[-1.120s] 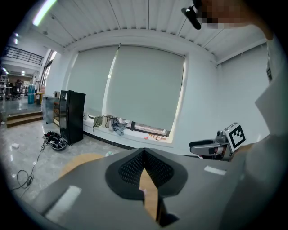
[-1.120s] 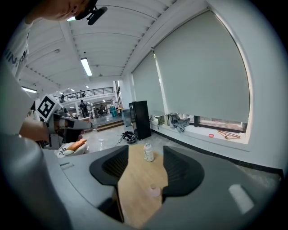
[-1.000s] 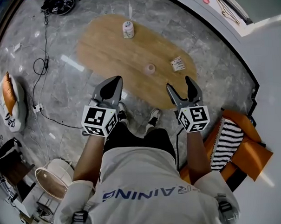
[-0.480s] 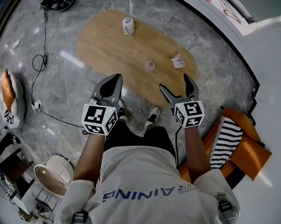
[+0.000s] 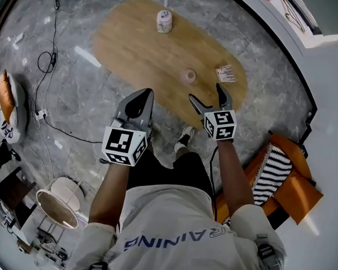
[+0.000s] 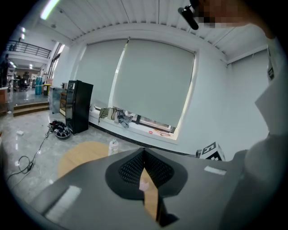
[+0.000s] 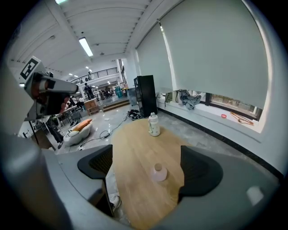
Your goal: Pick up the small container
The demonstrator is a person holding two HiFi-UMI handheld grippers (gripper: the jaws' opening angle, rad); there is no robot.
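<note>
The right tool [image 5: 206, 92] gaped wide, empty — just opened — lower than before toward the small pink container [image 5: 187, 76] on the oval wooden desk [image 5: 137, 43]; the left tool [image 5: 145, 93] was closed, empty.

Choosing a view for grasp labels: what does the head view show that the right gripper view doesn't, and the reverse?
Head view only: a small packet on the right side of the table, the person's torso, a striped cushion.
Right gripper view only: the blind-covered window and a black cabinet.
Both: the table, the small pink container, the white bottle, and the right tool, whose jaws have just been opening; they stand wide apart with nothing between them, the container ahead.
</note>
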